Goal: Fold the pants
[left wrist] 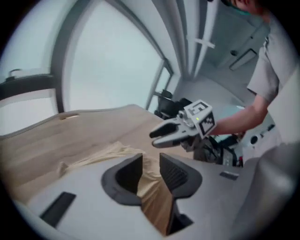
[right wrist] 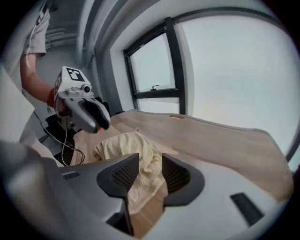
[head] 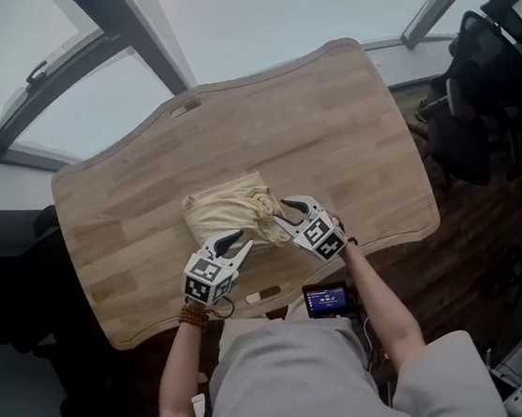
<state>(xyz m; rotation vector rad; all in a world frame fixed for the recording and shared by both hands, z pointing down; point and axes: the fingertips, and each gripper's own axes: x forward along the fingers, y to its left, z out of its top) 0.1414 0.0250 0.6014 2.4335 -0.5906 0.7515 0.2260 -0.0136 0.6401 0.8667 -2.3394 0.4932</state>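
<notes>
Right gripper (right wrist: 150, 161) clamps a fold of the beige pants (head: 227, 213). Left gripper (left wrist: 150, 161) gapes, cloth loose between its jaws

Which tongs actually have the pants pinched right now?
The right tongs: a ridge of the beige pants rises pinched between their jaws. The left tongs stand open, with cloth only lying loose in their gap.

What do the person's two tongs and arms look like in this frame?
The left tongs and right tongs have pale grey bodies and black ribbed jaw pads. Each carries a white cube printed with black square markers. The person wears a light grey short-sleeved shirt and a brown beaded bracelet on the left wrist.
</notes>
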